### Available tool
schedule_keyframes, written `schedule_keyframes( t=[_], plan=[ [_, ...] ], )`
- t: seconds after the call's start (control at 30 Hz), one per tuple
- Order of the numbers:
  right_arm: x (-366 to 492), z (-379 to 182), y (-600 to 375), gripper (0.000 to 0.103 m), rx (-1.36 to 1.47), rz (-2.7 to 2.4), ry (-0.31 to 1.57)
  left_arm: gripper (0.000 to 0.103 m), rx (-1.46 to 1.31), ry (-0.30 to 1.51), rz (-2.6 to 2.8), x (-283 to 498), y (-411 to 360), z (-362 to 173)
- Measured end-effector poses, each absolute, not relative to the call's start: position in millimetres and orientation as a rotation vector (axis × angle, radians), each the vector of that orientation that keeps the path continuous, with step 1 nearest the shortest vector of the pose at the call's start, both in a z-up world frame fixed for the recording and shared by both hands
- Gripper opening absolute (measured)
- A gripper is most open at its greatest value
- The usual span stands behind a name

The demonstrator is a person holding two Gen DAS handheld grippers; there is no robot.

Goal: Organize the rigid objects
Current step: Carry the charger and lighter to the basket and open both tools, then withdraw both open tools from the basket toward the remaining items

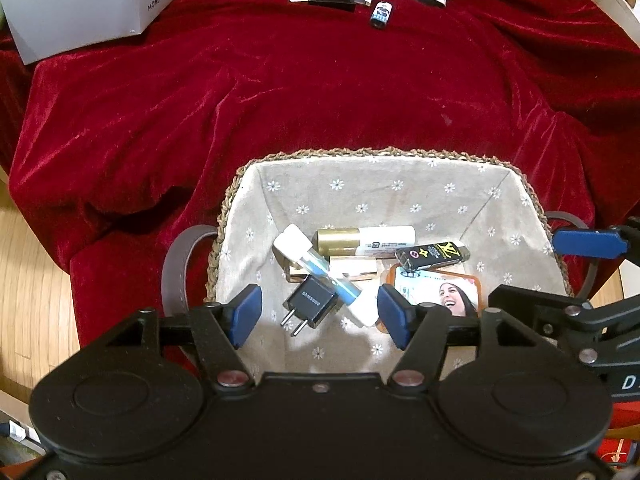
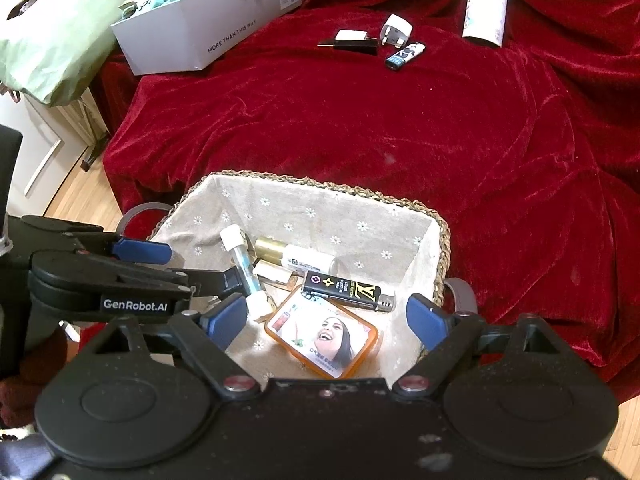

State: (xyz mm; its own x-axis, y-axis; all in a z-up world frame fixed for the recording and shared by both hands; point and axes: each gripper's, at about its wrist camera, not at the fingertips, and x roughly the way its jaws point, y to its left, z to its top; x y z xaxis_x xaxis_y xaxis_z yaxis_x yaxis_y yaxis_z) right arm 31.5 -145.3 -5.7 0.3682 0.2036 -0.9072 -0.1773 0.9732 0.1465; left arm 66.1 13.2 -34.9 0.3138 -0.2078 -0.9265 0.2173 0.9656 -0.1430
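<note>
Left wrist view looks down into the basket (image 1: 224, 216), where a black charger (image 1: 311, 303) lies on the flowered lining, directly between and just beyond the blue pads of the left gripper (image 1: 319, 316). Those jaws stand apart with nothing pressed between them; the charger rests free, its two prongs pointing back toward the camera and slightly left. A clear tube with white caps (image 1: 316, 270) lies diagonally across the charger's far corner, and behind it sit a gold-and-white bottle (image 1: 364, 241), a black lighter (image 1: 432, 255) and an orange-rimmed tin (image 1: 436, 286).

Right wrist view shows the right gripper (image 2: 326, 320) hovering over the same basket, jaws wide and empty, the orange-rimmed tin between and just beyond them. The left gripper reaches in from its left side.

Several things remain loose on the red cloth (image 2: 360, 128) over the table, well apart from the basket at the far edge: a white plug (image 2: 396, 29), a flat black-and-white box (image 2: 354, 42), a small blue-and-white lighter (image 2: 404, 56) and a white bottle (image 2: 486, 4). From either gripper they lie straight ahead and somewhat right, so the right hand looks the nearer. The flat box's long axis runs crosswise to the view; the small lighter's runs diagonally, so jaws would need to close across those narrow sides. A white carton (image 2: 192, 36) stands off to the far left.
</note>
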Motion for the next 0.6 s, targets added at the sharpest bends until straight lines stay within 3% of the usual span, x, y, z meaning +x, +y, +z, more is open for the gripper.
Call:
schedule_keyframes(
  t=[0.6],
  plan=[
    [32.7, -2.3, -142.7, 0.088, 0.022, 0.259, 1.166, 0.060, 0.001, 1.216, -0.295, 69.6, 14.5, -34.8]
  ],
)
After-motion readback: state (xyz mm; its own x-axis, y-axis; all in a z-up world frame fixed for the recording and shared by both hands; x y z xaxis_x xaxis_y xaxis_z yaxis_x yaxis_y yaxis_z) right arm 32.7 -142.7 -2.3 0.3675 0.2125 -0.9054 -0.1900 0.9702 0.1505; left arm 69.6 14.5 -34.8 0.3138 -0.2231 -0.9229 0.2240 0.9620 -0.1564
